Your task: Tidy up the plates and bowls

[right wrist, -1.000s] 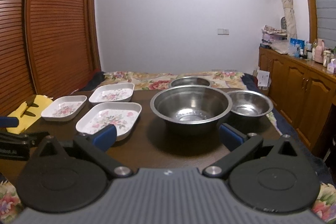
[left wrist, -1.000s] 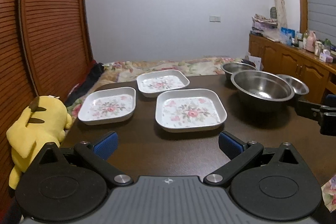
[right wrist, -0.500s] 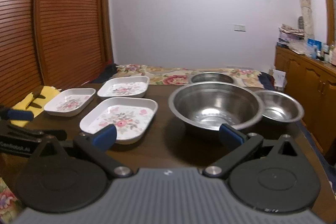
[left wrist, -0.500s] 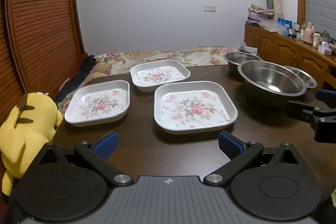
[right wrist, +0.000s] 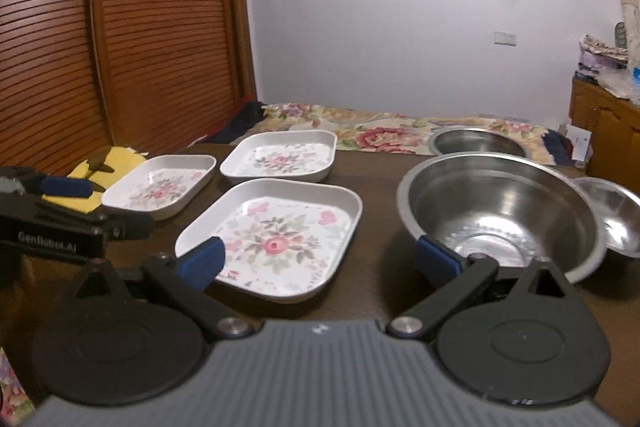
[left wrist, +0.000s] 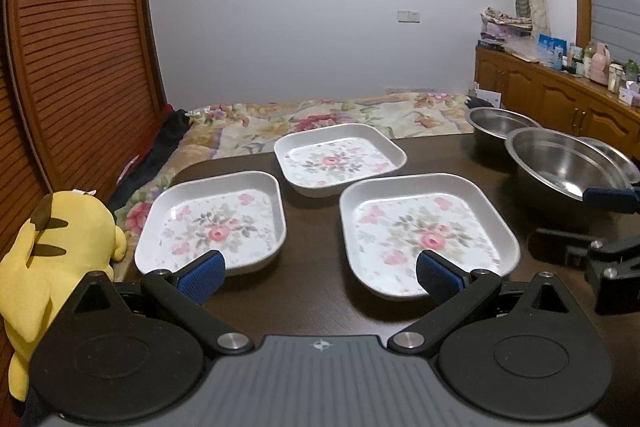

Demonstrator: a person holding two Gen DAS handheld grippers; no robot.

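Note:
Three white square plates with pink flower prints lie on the dark table: a near-left plate (left wrist: 212,223), a far plate (left wrist: 338,159) and a near-right plate (left wrist: 424,231). Three steel bowls stand to the right: a large bowl (right wrist: 500,211), a small bowl (right wrist: 616,215) and a far bowl (right wrist: 478,143). My left gripper (left wrist: 320,273) is open, low over the table's front edge between the two near plates. My right gripper (right wrist: 320,259) is open, between the near-right plate (right wrist: 272,235) and the large bowl.
A yellow plush toy (left wrist: 48,251) leans at the table's left edge. A bed with a floral cover (left wrist: 320,119) lies beyond the table. Slatted wooden doors (left wrist: 72,67) stand left, a wooden cabinet (left wrist: 560,99) with clutter right.
Both grippers have moved forward and lower toward the dishes; the plates and bowls look larger and nearer. The right gripper has swung left. Nothing on the table has shifted.

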